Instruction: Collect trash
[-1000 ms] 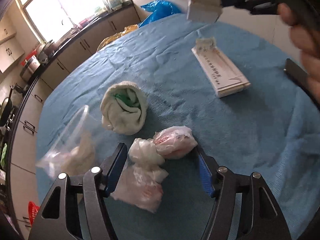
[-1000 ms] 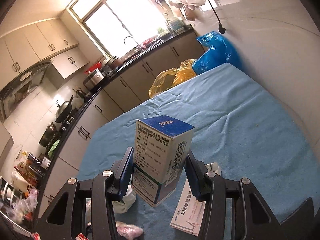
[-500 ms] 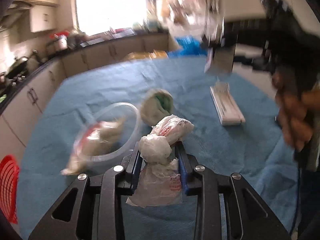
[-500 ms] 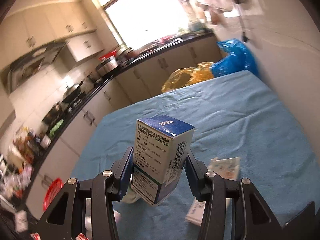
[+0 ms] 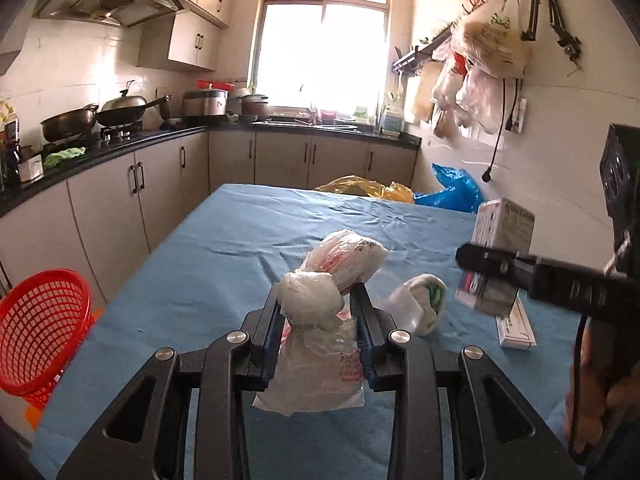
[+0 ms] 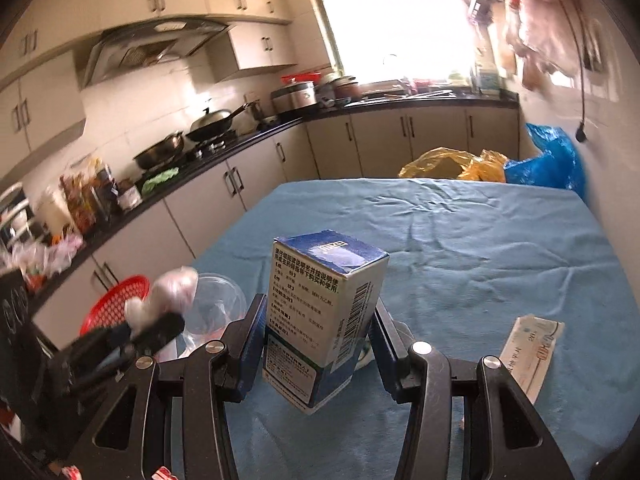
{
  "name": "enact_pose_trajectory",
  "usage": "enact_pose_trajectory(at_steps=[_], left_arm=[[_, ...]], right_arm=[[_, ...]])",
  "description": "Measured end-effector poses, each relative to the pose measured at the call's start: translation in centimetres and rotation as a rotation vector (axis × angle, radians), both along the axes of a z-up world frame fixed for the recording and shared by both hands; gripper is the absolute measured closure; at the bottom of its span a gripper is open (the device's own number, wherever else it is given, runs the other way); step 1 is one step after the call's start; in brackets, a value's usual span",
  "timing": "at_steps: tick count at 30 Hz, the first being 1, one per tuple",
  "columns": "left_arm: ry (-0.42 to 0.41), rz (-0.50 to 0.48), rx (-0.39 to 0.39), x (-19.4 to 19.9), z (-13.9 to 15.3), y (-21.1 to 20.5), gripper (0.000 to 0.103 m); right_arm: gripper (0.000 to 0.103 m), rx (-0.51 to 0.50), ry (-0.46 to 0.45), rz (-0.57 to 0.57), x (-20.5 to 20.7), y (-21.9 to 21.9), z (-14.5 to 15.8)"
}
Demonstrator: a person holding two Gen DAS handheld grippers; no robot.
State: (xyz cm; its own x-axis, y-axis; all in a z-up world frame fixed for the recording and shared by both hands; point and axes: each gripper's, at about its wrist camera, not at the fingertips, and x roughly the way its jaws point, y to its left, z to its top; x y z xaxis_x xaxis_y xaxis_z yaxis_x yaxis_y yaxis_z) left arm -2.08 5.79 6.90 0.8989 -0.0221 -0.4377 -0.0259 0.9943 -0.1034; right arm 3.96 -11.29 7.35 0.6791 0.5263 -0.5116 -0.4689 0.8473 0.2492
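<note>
In the left wrist view, the left gripper [image 5: 318, 330] is filling the lower centre of the frame, its blue-padded jaws clamping a knotted bundle of crumpled white plastic bags with red print [image 5: 320, 320]. The bundle is hanging clear above the table covered in blue cloth [image 5: 224, 264], its knots bulging up past the fingertips. Just right of the jaws, a rolled white cloth with a green patch [image 5: 426, 304] is lying on the cloth, and a flat white carton [image 5: 516, 328] is resting at the right. A red plastic mesh basket [image 5: 38, 328] is sitting at the left edge, beside the table.

At the right of that frame, the right gripper [image 5: 492, 264] is reaching in, held by a hand [image 5: 596, 408] in the lower right corner. In the right wrist view, at lower centre, its jaws are squeezing a tall blue-and-white printed cardboard box [image 6: 324, 316], tilted and lifted off the table. The clear plastic container [image 6: 216, 308] is showing at the left of that view, behind the blurred left gripper.
</note>
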Motion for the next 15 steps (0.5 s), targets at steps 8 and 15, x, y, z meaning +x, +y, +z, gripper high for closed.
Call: enact_pose_trajectory(at_steps=[8, 15], left_arm=[[-0.031, 0.085, -0.019, -0.9, 0.5, 1.4, 0.072], [-0.035, 0.125, -0.022, -1.0, 0.5, 2.0, 0.072]], right_arm=[[0.050, -0.019, -0.008, 0.029, -0.4, 0.8, -0.3], [0.050, -0.009, 0.002, 0.023, -0.2, 0.5, -0.3]])
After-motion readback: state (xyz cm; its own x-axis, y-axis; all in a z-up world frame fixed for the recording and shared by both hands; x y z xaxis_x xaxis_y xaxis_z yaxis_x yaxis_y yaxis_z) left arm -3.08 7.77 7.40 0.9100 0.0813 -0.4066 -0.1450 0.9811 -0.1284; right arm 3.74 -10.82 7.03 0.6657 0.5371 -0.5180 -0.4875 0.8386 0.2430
